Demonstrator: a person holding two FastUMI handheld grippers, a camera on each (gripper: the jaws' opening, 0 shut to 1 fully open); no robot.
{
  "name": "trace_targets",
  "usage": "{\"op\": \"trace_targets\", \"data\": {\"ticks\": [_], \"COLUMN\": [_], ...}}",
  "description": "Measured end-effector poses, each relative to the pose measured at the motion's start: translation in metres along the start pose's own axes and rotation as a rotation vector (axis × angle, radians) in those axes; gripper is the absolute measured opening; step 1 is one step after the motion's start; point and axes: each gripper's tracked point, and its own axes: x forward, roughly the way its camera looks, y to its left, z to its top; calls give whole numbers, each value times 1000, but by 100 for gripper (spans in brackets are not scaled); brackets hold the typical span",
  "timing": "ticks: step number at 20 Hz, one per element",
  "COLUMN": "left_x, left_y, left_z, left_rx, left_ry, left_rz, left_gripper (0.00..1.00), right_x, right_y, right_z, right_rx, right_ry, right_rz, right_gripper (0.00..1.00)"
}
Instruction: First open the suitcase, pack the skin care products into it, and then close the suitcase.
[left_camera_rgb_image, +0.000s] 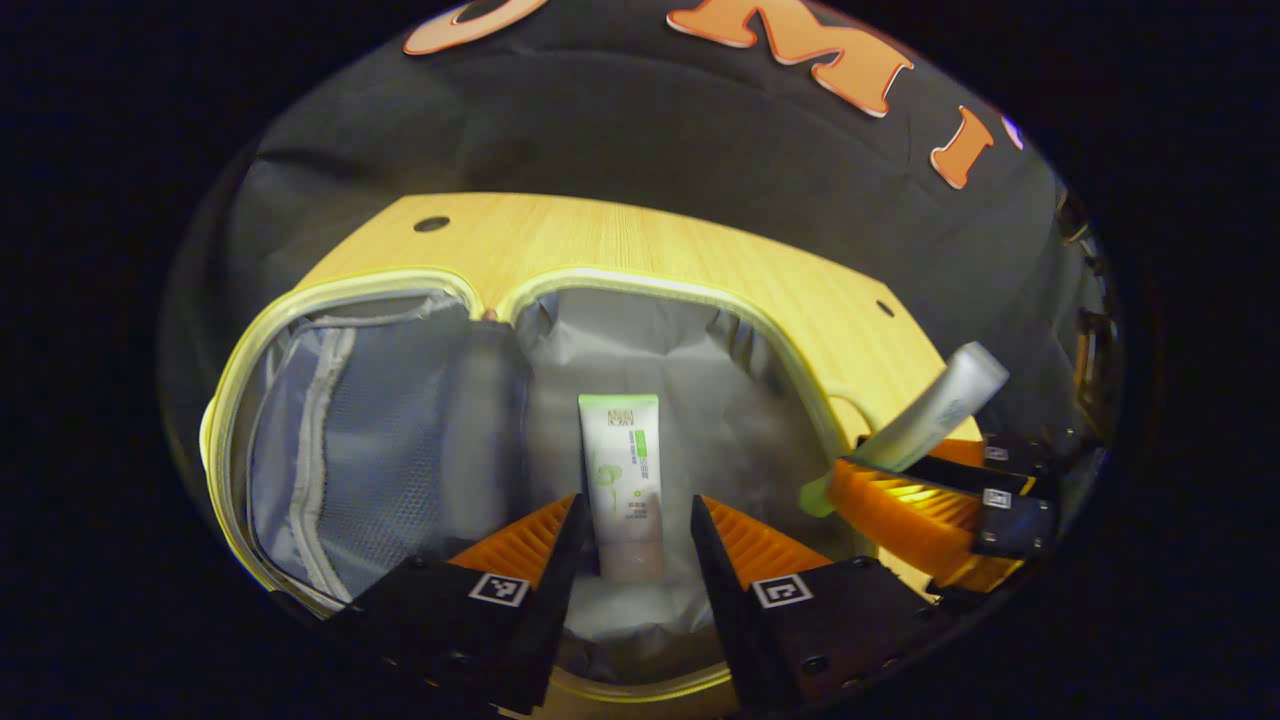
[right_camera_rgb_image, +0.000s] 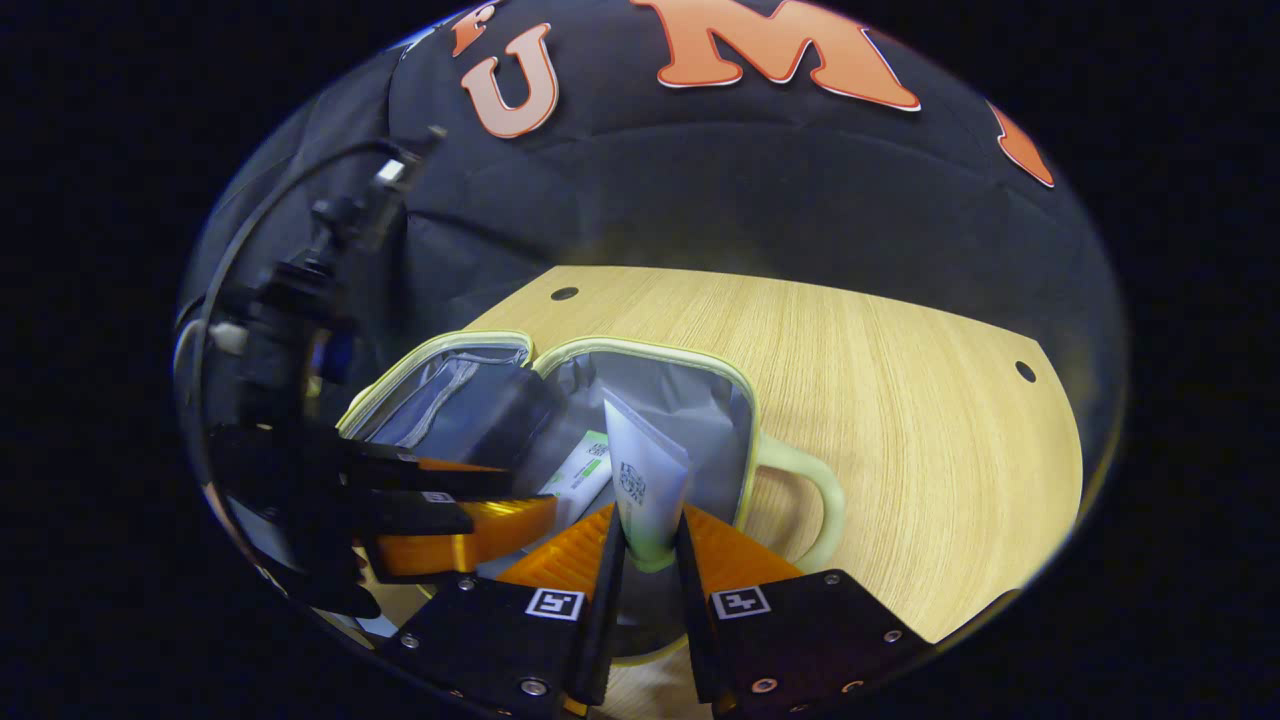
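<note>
Wooden table (right_camera_rgb_image: 900, 420), open suitcase (left_camera_rgb_image: 690, 340), black cloth wall (right_camera_rgb_image: 750, 190)

Dim booth, fisheye warp, slight blur

The left gripper view is looking steeply down from close above into the open suitcase (left_camera_rgb_image: 400, 440) on the wooden table (left_camera_rgb_image: 620, 240). The right gripper view is sitting just beside it, a little farther back, tilting down at the same suitcase (right_camera_rgb_image: 640, 400). Both are sharing the suitcase's lining, the table and the booth wall behind.
</note>
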Motion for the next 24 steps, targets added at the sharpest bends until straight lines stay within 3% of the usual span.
{"op": "trace_targets", "data": {"ticks": [4, 5, 6, 8, 10, 15, 17, 18, 20, 21, 22, 24], "left_x": [-62, -77, -90, -115, -138, -167, -175, -177, -181, -183, -183, -184], "left_y": [45, 63, 77, 113, 150, 244, 263, 270, 282, 290, 298, 310], "left_z": [47, 55, 57, 60, 60, 47, 38, 34, 27, 25, 20, 12], "left_rx": [10, 0, -20, -75, -111, -171, -214, -235, -285, -315, -350, -428], "left_ry": [-237, -267, -289, -316, -337, -405, -418, -425, -434, -438, -435, -434], "left_rz": [104, 147, 182, 256, 327, 486, 529, 542, 556, 562, 570, 566], "left_gripper": [87, 82, 87, 82, 87, 87, 87, 87, 87, 87, 87, 92], "right_x": [10, 14, 18, 25, 29, 32, 31, 30, 29, 29, 29, 25], "right_y": [6, 5, 5, 5, 6, 6, 3, 2, -2, -3, -6, -9], "right_z": [-6, -7, -9, -12, -12, -10, -5, 0, 10, 14, 17, 23], "right_rx": [-5, -5, -4, 3, 2, 3, 12, 16, 23, 23, 18, 13], "right_ry": [26, 32, 37, 55, 62, 67, 61, 48, 20, 7, 4, 3], "right_rz": [8, -4, -12, -27, -37, -45, -54, -56, -60, -59, -67, -77], "right_gripper": [33, 33, 33, 34, 35, 36, 32, 42, 50, 46, 55, 59]}}
